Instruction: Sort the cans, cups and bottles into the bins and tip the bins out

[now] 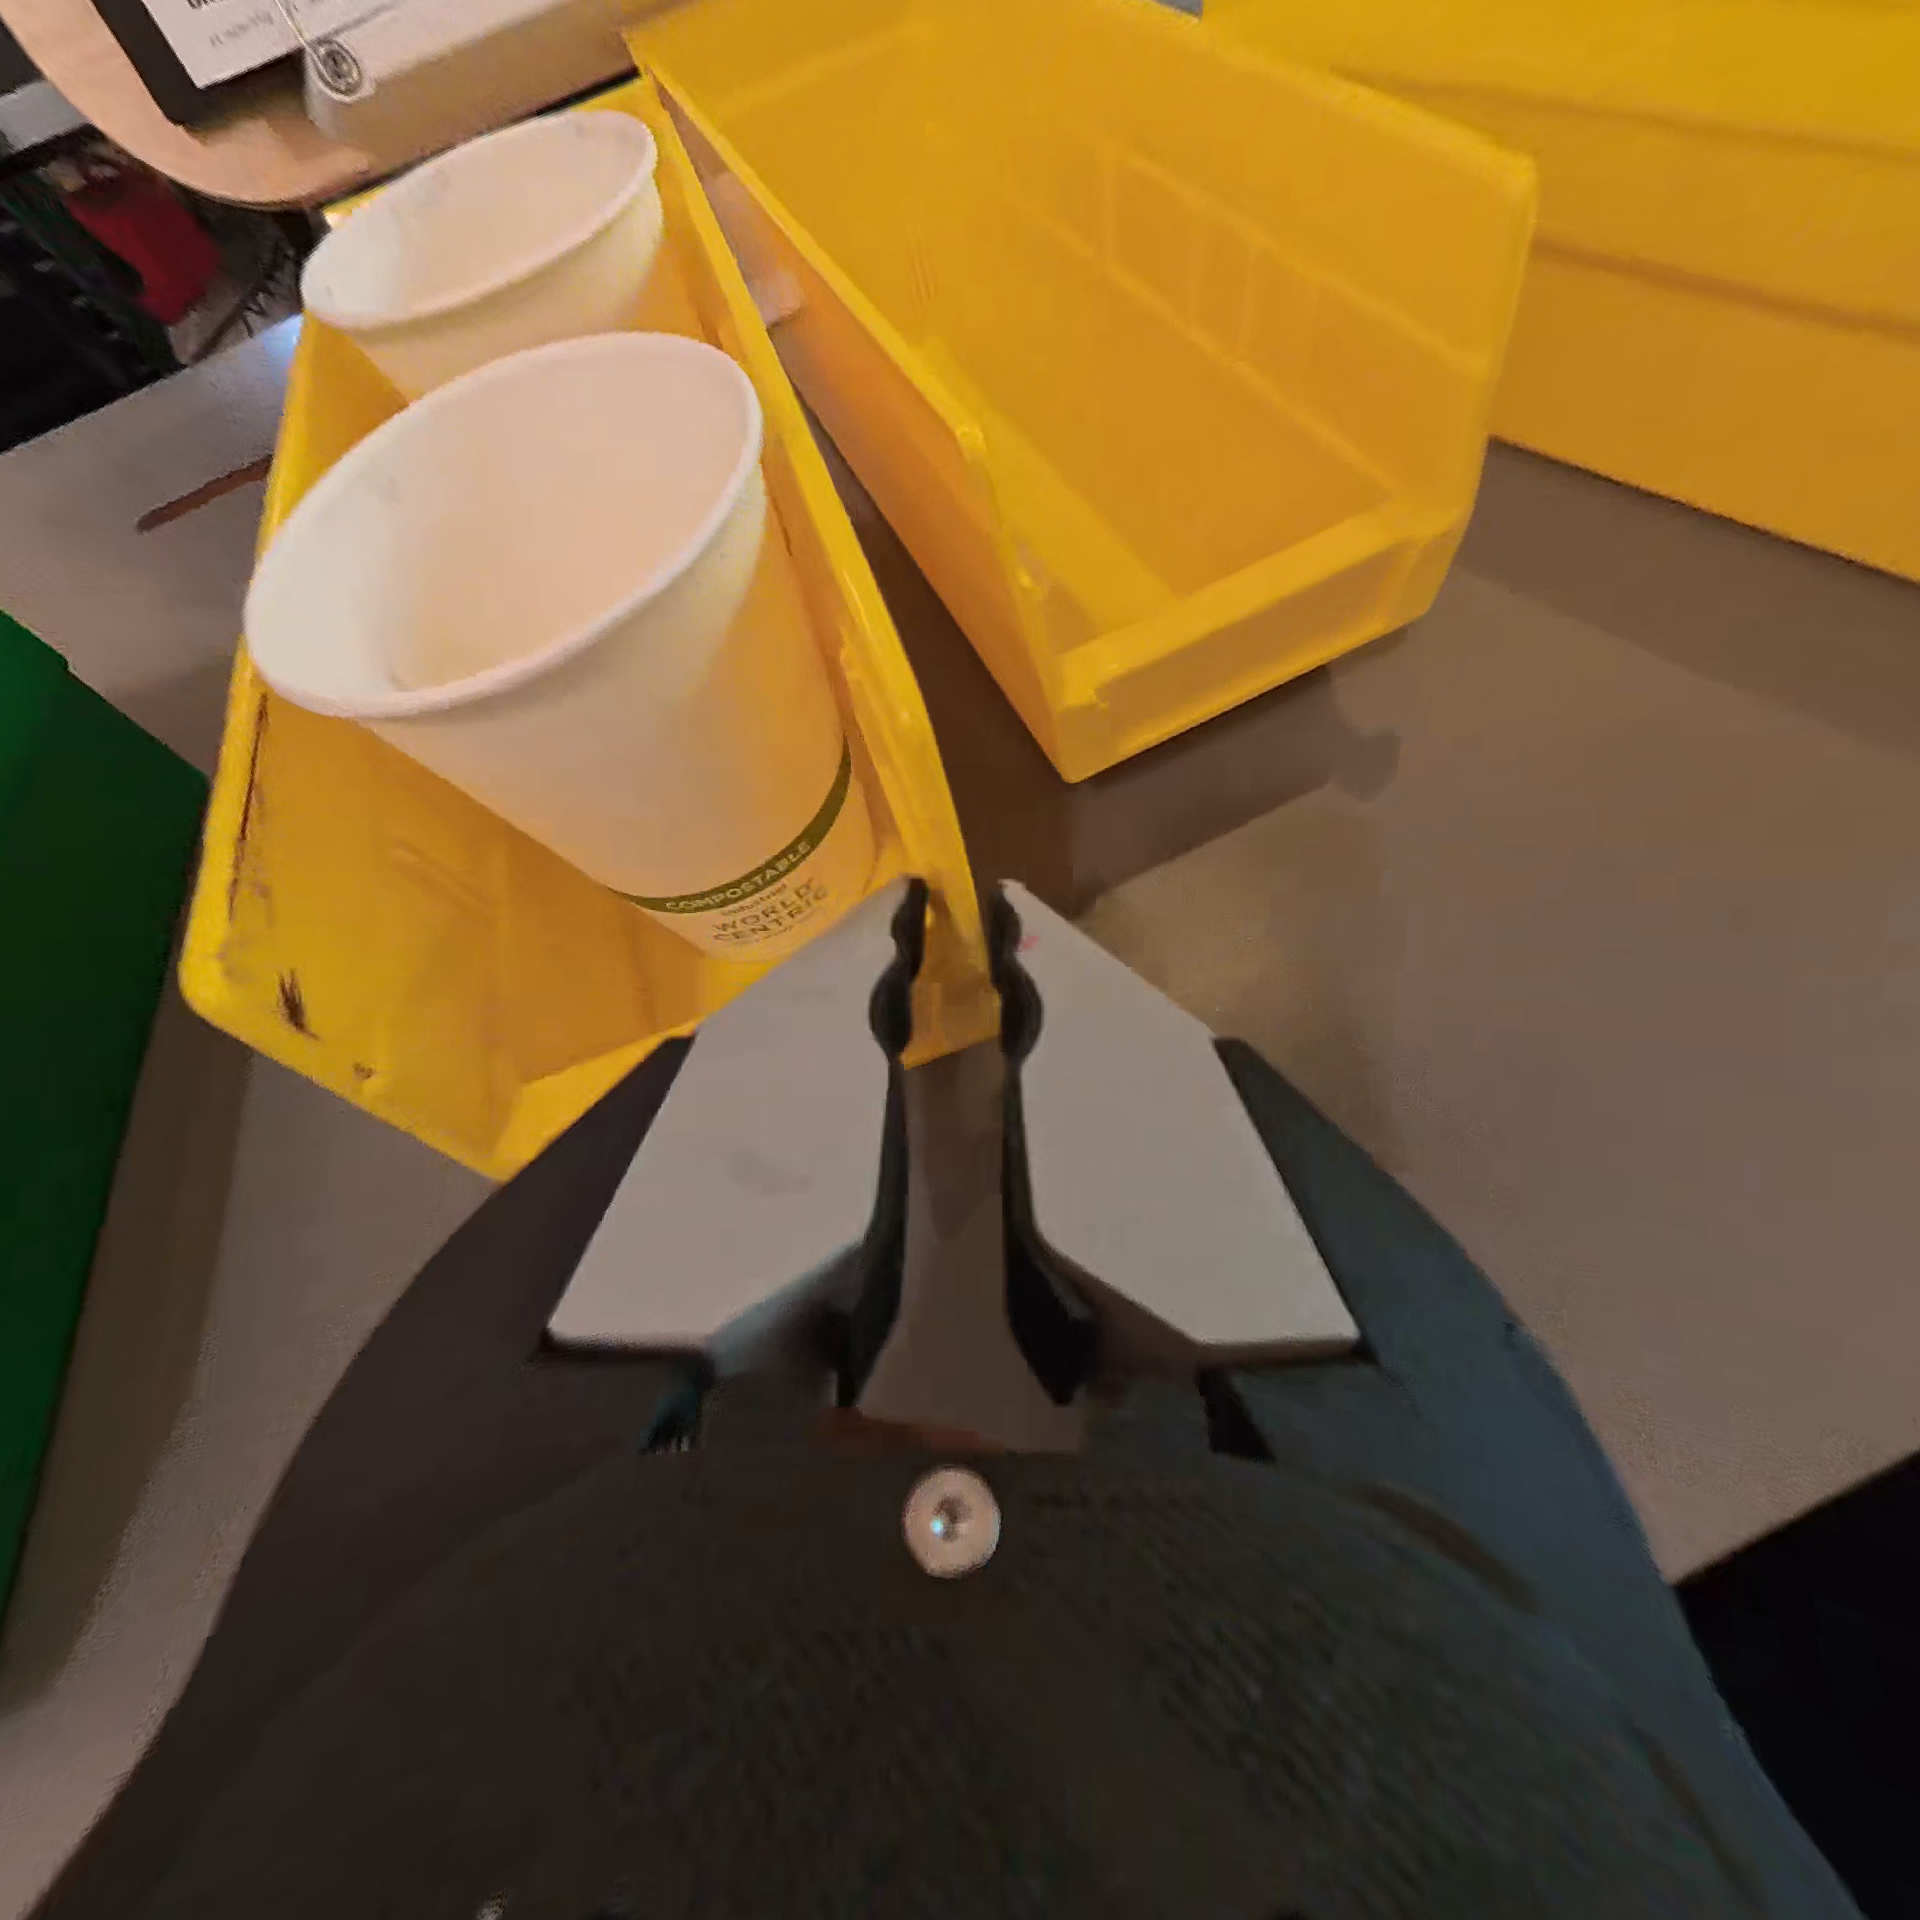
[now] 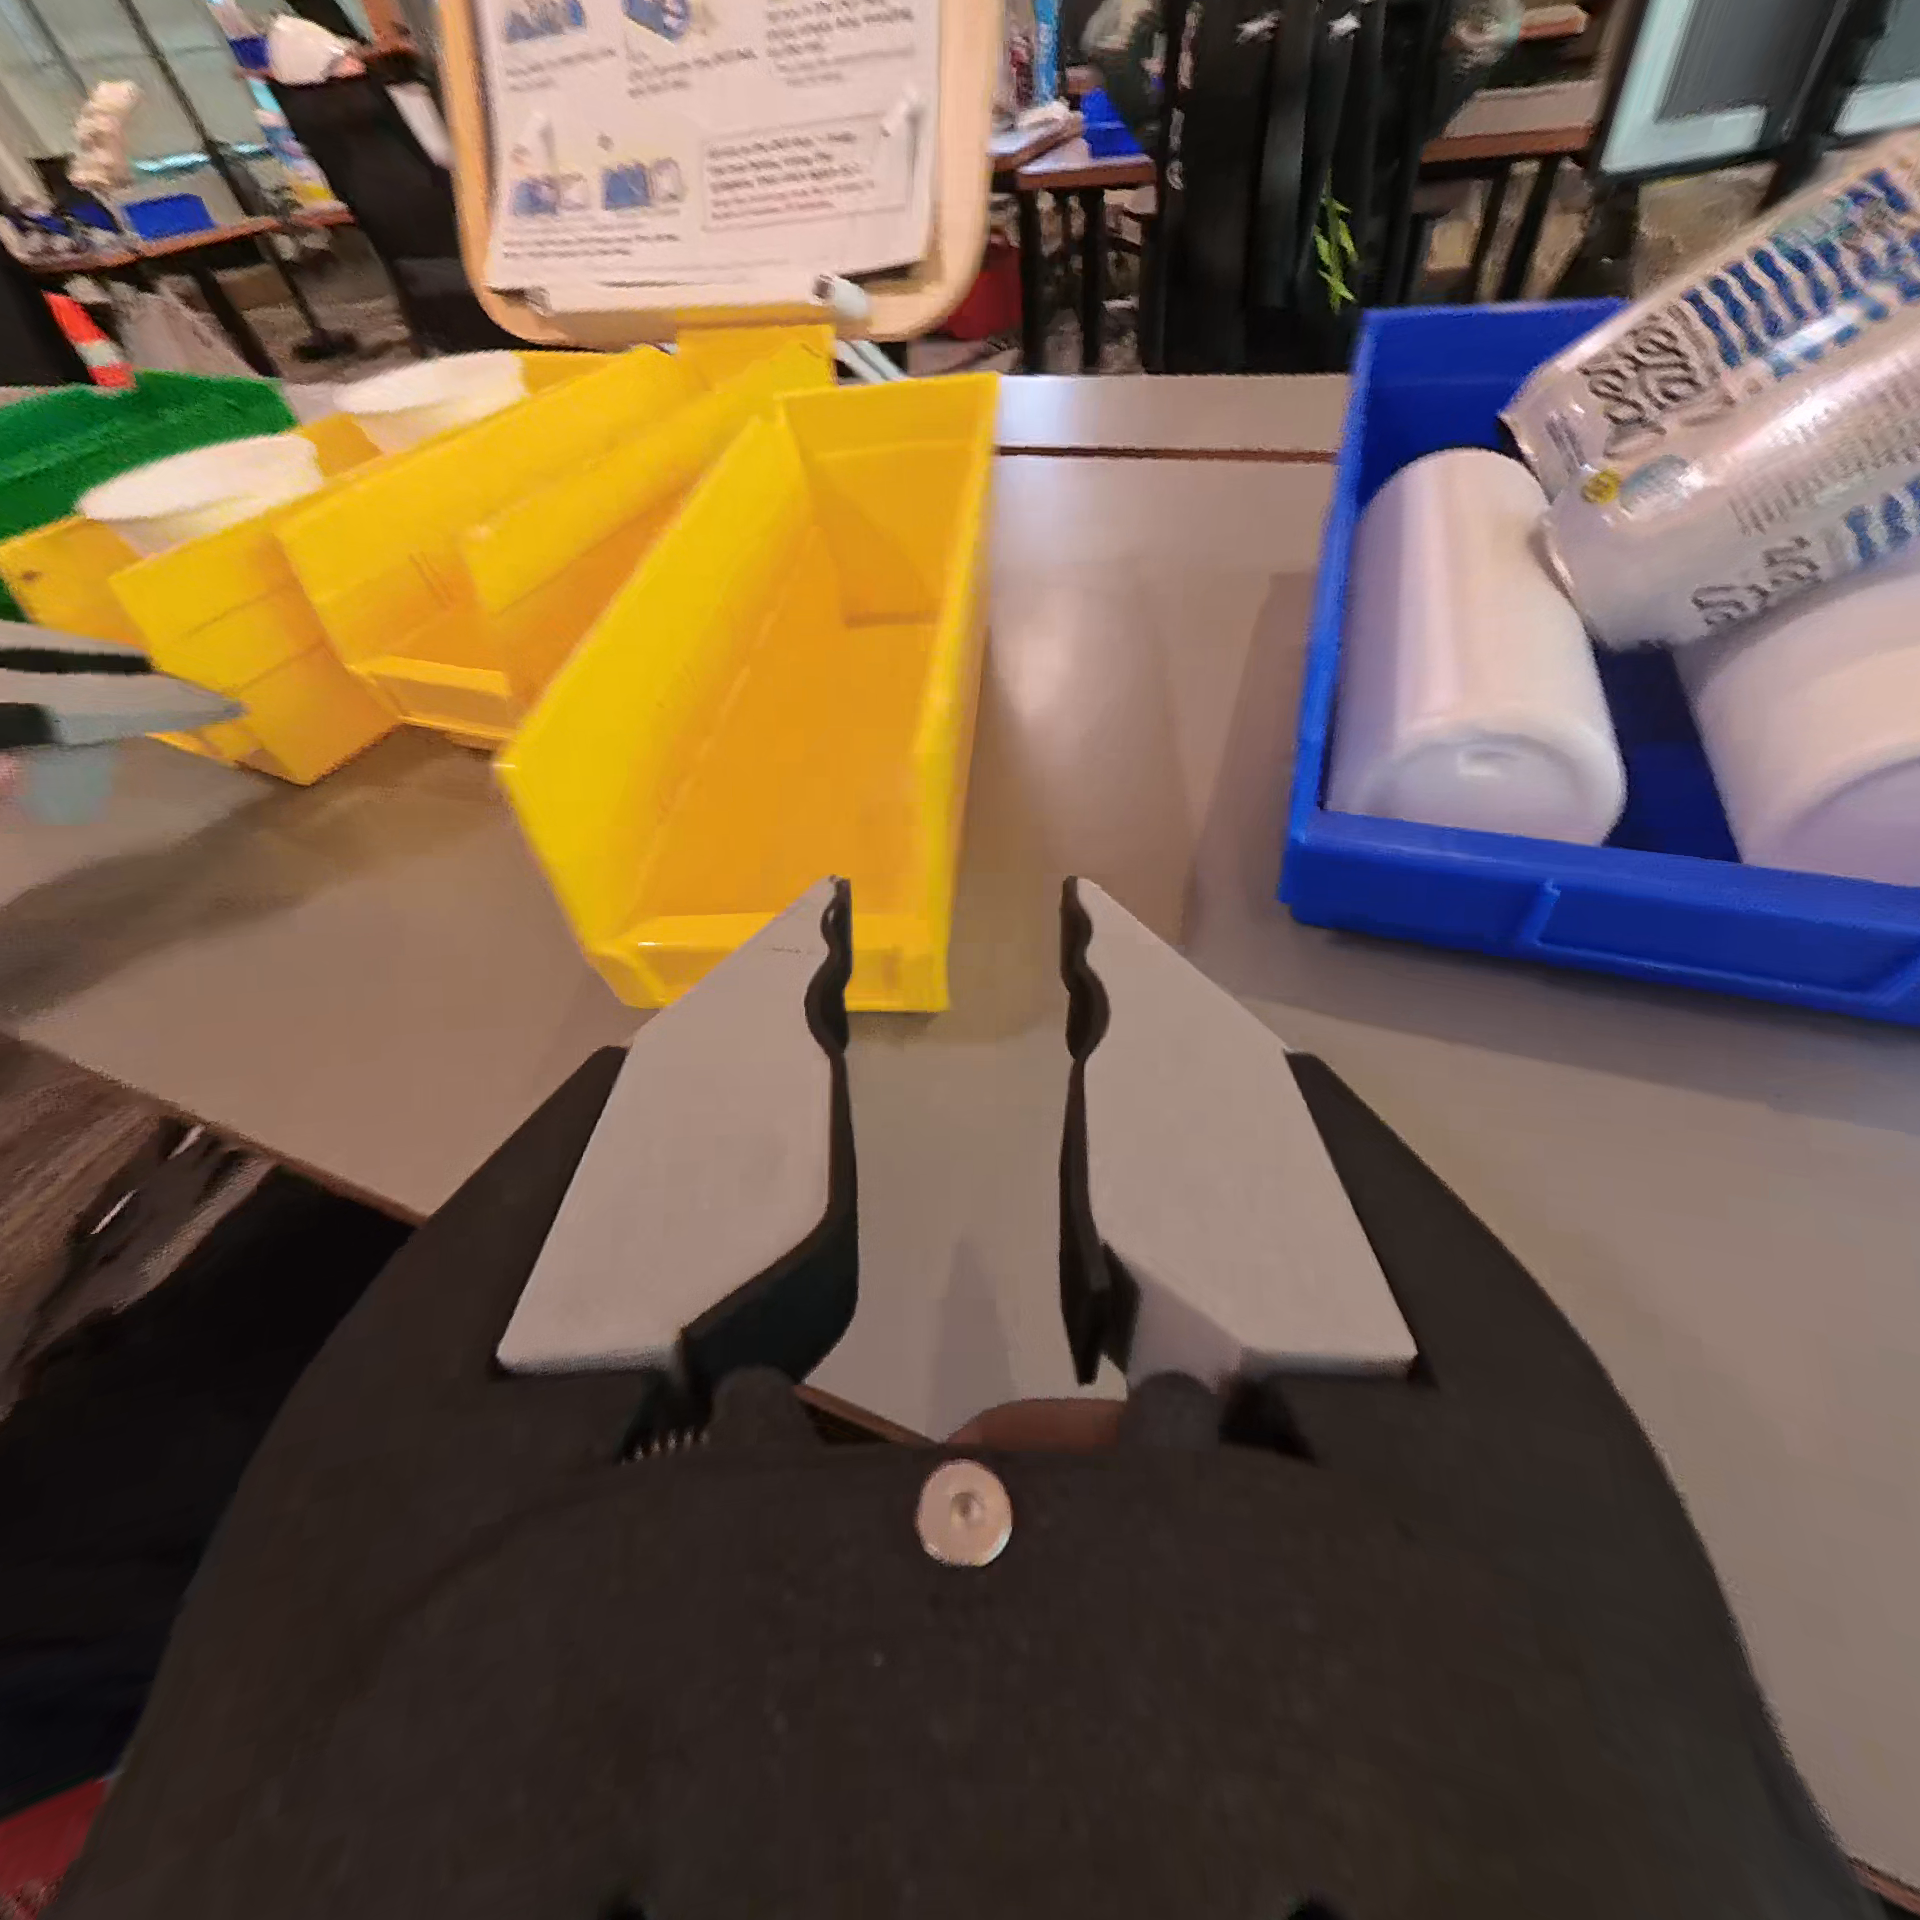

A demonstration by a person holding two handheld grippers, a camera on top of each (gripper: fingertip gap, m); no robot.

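The left gripper (image 1: 954,940) pinched the tilted yellow bin (image 1: 416,935) wall beside two cups; the right gripper (image 2: 956,935) fingers stood wide, empty

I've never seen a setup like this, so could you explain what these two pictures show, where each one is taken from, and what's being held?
These are two hand-held grippers, each carrying a camera that looks out along its jaws. There is no robot arm.

In the left wrist view, the left gripper has its jaws clamped on the side wall of a tilted yellow plastic bin holding two white paper cups. An empty yellow plastic bin sits beside it on the grey table.

In the right wrist view, the right gripper is open and holds nothing. Ahead of it sit a long yellow bin and a blue plastic tray of cans.
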